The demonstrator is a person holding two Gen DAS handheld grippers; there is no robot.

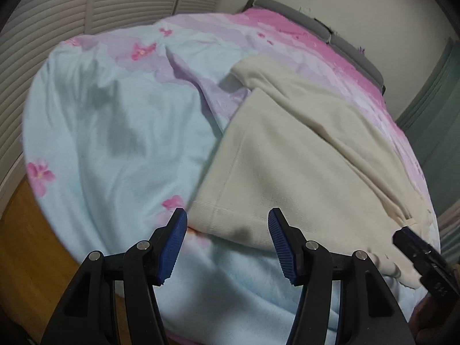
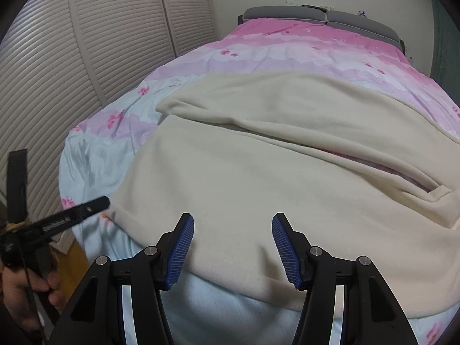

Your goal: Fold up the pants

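Left wrist view: cream pants (image 1: 287, 149) are seen spread across the right half of the frame on a floral bed cover (image 1: 115, 143), the near hem lying along the lower centre. The left tongs (image 1: 227, 247) are held apart, nothing between the blue pads, poised just short of the hem's left corner. The right tongs' tip (image 1: 414, 244) is caught at the lower right edge, beside the hem's other end.

Right wrist view: the pants (image 2: 258, 178) fill the middle of the frame, one layer lapped over another. The right tongs (image 2: 233, 250) are likewise parted and empty, over the near edge. The left tongs (image 2: 83, 210) and the hand (image 2: 26, 296) are glimpsed at lower left.

Judged step: both near corners are to be gripped. All layers should be pinched together, well inside the edge, so the fold lifts evenly.

Hard to make out: the pants' right side is cut off; which end is the waistband cannot be told; motion blur softens the cover.
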